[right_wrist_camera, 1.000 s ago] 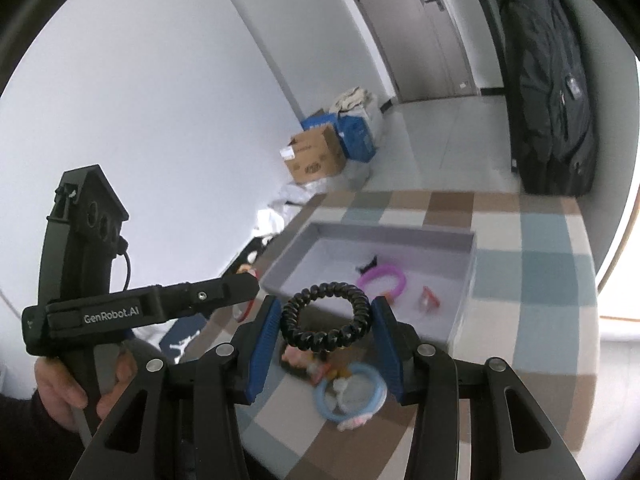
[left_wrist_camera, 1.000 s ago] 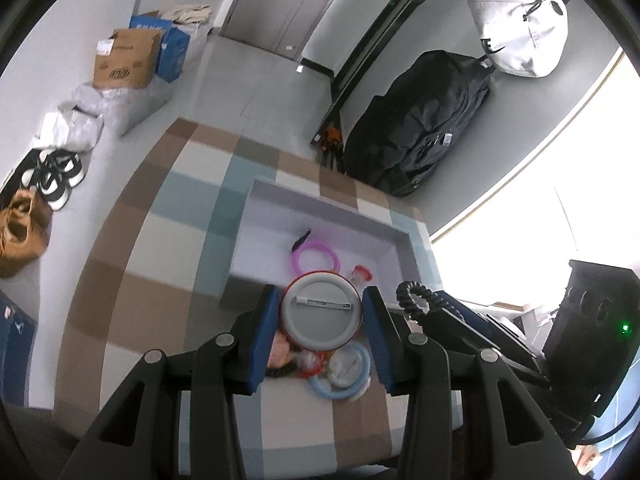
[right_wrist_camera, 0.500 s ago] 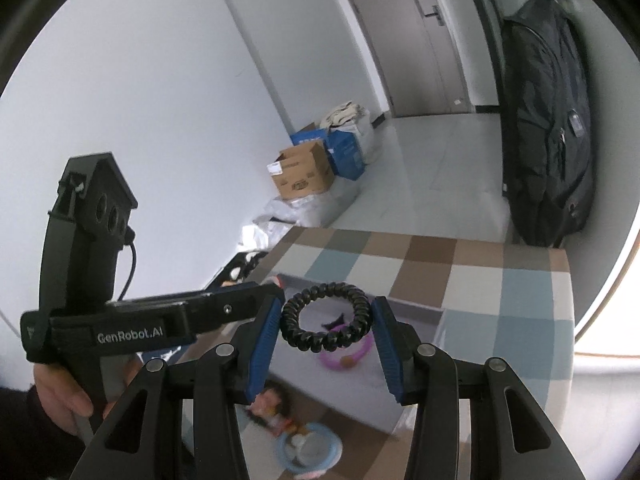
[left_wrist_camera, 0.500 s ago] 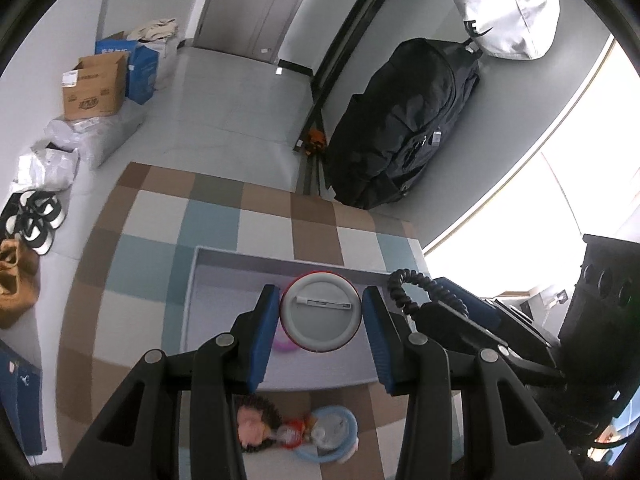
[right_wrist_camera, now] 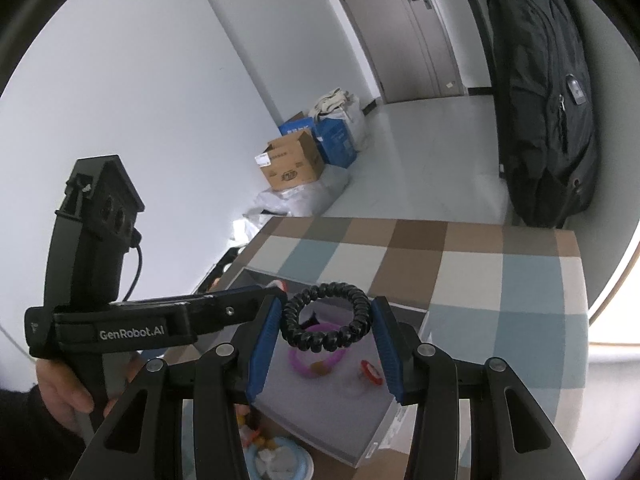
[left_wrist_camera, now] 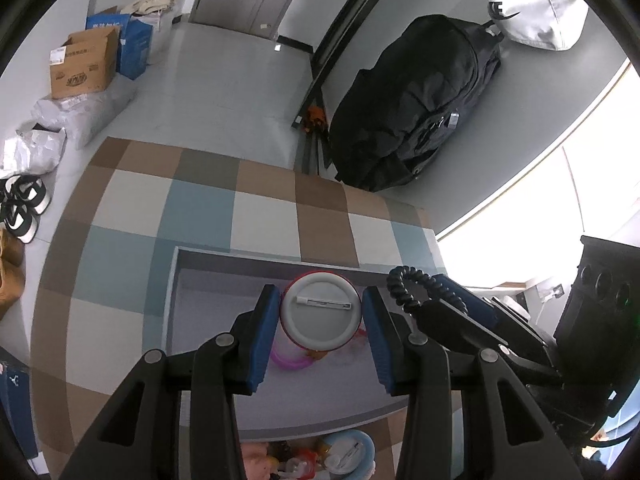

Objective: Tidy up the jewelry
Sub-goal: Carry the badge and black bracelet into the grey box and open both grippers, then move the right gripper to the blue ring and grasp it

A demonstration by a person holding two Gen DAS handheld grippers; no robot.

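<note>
The round red-rimmed pin badge (left_wrist_camera: 320,312), seen from its grey back with the metal pin across it, sits pinched by its rim between the blue pads of the left claw (left_wrist_camera: 320,320), which is closed narrowly on it and hangs over the shallow grey cardboard tray (left_wrist_camera: 208,258) lying on the checked brown, blue and cream cloth of the counter (left_wrist_camera: 200,200). In this left wrist view a pink plastic ring (left_wrist_camera: 290,360) lies on the tray floor just below the badge, and a heap of unsorted trinkets, a light blue ring (left_wrist_camera: 362,446) among them, waits on the cloth outside the tray's near wall. The right claw enters from the right with a black coil. In the right wrist view that black spiral coil hair tie (right_wrist_camera: 326,322) is squeezed between the blue pads of the right claw (right_wrist_camera: 326,328), narrowly closed on it, above the same tray's far end, where the pink plastic ring and a small red-and-white charm (right_wrist_camera: 370,372) lie. A hand (right_wrist_camera: 66,394) grips the left tool's handle at the lower left. The risks, as I judge them: the two claws sit close together, so a careless descent could knock one against the other; the badge, released on edge, may roll or flip over the low wall; and the springy coil could bounce off the tray floor or cling to a pad when freed.
</note>
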